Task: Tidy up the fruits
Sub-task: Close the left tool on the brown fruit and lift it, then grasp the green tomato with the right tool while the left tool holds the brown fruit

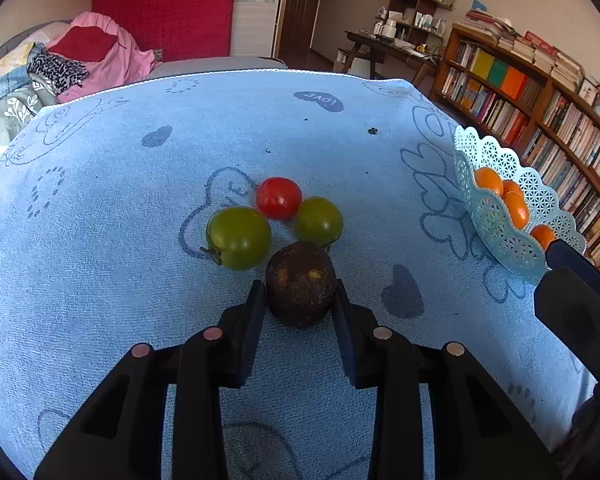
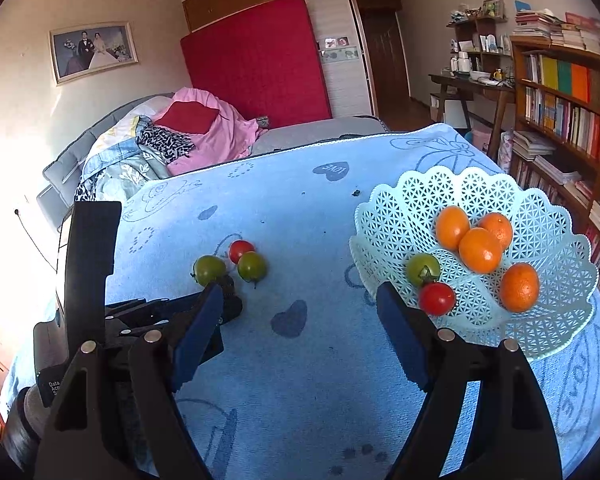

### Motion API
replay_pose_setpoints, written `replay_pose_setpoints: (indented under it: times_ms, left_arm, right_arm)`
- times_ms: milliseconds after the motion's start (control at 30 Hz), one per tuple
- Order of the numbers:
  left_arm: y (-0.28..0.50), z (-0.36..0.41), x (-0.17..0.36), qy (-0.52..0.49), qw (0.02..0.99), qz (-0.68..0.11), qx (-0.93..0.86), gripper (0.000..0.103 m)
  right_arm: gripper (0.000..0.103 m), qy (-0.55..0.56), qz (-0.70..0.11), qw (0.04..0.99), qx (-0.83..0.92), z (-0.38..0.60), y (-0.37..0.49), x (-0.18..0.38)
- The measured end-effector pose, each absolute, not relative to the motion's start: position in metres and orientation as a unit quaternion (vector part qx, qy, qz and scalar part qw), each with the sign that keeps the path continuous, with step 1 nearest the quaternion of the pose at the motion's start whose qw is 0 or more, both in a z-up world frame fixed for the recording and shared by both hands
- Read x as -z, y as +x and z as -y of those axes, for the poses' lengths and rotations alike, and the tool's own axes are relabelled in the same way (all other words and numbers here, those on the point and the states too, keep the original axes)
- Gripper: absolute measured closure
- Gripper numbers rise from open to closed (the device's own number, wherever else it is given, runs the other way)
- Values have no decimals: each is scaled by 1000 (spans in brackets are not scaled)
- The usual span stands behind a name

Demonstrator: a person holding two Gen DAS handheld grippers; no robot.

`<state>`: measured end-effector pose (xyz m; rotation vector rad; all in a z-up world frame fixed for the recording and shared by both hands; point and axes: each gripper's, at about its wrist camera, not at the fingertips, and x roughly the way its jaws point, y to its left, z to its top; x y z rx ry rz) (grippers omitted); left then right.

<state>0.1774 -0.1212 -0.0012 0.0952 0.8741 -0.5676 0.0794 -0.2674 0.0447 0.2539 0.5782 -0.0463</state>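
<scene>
My left gripper (image 1: pixel 299 294) is shut on a dark brown avocado (image 1: pixel 301 283) resting on the blue towel (image 1: pixel 100 240). Just beyond it lie a green tomato (image 1: pixel 239 237), a red tomato (image 1: pixel 279 198) and a second green tomato (image 1: pixel 319 221). A pale blue lattice basket (image 2: pixel 548 320) at the right holds several oranges (image 2: pixel 480 250), a green tomato (image 2: pixel 423 269) and a red tomato (image 2: pixel 437 298). My right gripper (image 2: pixel 298 312) is open and empty above the towel, left of the basket. The left gripper (image 2: pixel 220 300) also shows in the right wrist view, hiding most of the avocado.
The towel covers the table; its far edge (image 1: pixel 220 74) drops off toward a bed with piled clothes (image 2: pixel 180 136). A bookshelf (image 2: pixel 572 120) stands close behind the basket at the right. The right gripper's body (image 1: pixel 576 300) shows at the left view's right edge.
</scene>
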Motion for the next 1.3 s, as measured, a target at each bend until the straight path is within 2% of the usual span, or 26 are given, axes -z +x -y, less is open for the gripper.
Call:
replay_pose_setpoints:
  times_ms: [633, 867, 967, 1100, 1200, 1300]
  left_arm:
    - [167, 55, -39, -20, 916, -362, 171, 71]
    - [171, 35, -42, -40, 921, -362, 139, 71]
    - [171, 31, -43, -45, 921, -363, 135, 71]
    - [173, 29, -41, -48, 919, -369, 133, 71]
    - [173, 30, -40, -49, 917, -372, 134, 71]
    - [172, 33, -38, -47, 916, -374, 135, 71]
  right_arm:
    - [22, 67, -291, 954, 7, 233, 101, -54]
    - [23, 58, -342, 937, -37, 216, 141, -33]
    - [31, 64, -369, 926, -51, 213, 159, -24]
    - [48, 75, -400, 912, -57, 214, 180, -11]
    - [56, 76, -414, 906, -47, 215, 191, -2]
    - [57, 72, -419, 904, -39, 217, 198, 3]
